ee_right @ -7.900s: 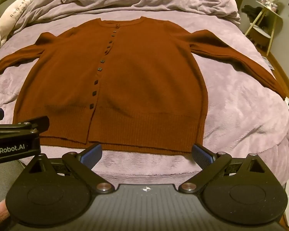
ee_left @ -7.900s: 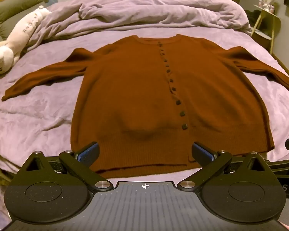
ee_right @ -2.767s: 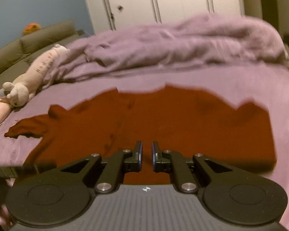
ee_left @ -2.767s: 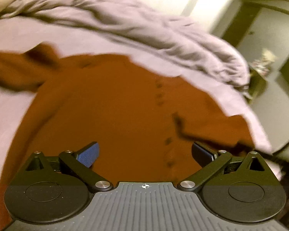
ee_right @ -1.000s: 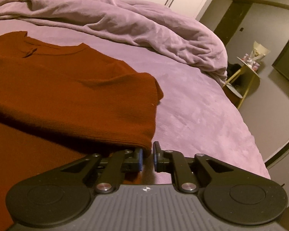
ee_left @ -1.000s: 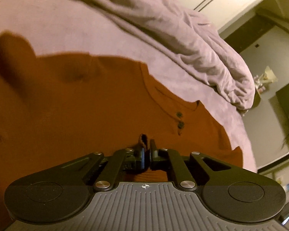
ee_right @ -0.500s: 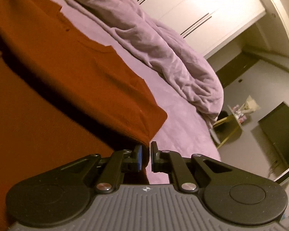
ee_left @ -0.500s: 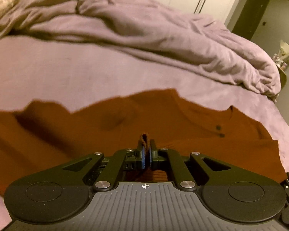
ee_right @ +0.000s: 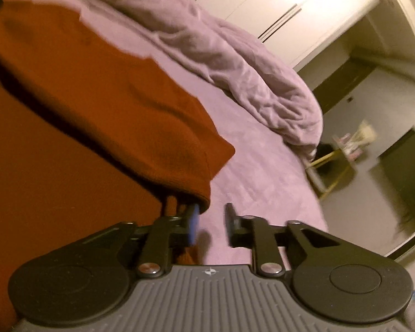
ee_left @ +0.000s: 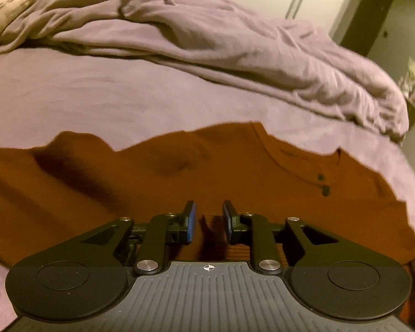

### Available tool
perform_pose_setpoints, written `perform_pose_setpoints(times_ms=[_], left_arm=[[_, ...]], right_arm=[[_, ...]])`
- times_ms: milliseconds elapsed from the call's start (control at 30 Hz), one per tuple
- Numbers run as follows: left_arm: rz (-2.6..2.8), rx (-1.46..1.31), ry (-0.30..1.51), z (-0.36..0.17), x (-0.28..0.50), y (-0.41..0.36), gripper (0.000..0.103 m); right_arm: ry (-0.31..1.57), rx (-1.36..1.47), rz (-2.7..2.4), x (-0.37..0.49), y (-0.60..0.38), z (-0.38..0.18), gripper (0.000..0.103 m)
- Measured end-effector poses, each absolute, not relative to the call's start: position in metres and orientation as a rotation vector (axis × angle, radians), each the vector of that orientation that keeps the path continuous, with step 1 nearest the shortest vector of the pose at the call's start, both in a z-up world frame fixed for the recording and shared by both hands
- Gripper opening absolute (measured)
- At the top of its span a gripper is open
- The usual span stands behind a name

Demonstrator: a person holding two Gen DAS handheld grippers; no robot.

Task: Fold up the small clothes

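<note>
A rust-brown buttoned cardigan (ee_left: 179, 177) lies on the purple bed, its lower part folded up over its upper part. My left gripper (ee_left: 209, 218) is open, low over the folded cloth, with nothing between the blue pads. In the right wrist view the folded cardigan (ee_right: 102, 105) fills the left half, its folded corner just ahead of the left finger. My right gripper (ee_right: 211, 221) is open beside that corner, over the bed sheet (ee_right: 262, 171).
A crumpled purple duvet (ee_left: 235, 47) lies across the far side of the bed. A plush toy (ee_left: 11, 5) lies at the far left. A small side table (ee_right: 345, 149) stands beyond the bed's right edge, before white wardrobe doors (ee_right: 276, 5).
Both grippers were shut on the cardigan's hem half a second ago and have now opened, letting the folded edge drop onto the garment. The right gripper has shifted slightly.
</note>
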State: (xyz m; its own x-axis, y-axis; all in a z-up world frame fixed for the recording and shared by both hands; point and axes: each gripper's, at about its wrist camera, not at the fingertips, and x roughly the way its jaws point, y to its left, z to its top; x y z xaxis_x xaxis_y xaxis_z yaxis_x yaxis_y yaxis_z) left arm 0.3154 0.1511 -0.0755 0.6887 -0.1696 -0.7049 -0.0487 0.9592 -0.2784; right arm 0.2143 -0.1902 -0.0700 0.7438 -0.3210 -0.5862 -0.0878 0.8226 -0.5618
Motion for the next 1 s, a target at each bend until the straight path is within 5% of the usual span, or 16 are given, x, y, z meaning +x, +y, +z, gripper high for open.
perform_pose_setpoints(times_ms=[200, 500, 600, 700, 833, 1000], left_arm=[[-0.133, -0.343, 0.803, -0.062, 0.297, 0.152, 0.044], [-0.1, -0.291, 0.895, -0.098, 0.306, 0.128, 0.048], [-0.132, -0.358, 0.871, -0.097, 0.302, 0.136, 0.059], [-0.164, -0.533, 0.823, -0.091, 0.288, 0.165, 0.081], [-0.091, -0.703, 0.711, -0.073, 0.252, 0.226, 0.092], [0.185, -0.82, 0.614, -0.067, 0.196, 0.331, 0.092]], right_arm=[[0.662, -0.388, -0.062, 0.203, -0.203, -0.031, 0.041], [0.784, -0.327, 0.042, 0.247, -0.167, -0.072, 0.038], [0.759, -0.316, 0.034, 0.243, -0.167, -0.08, 0.041], [0.75, -0.348, 0.002, 0.24, -0.166, -0.082, 0.057], [0.775, -0.298, -0.073, 0.245, -0.175, -0.082, 0.092], [0.856, -0.065, -0.098, 0.251, -0.205, -0.083, 0.099]])
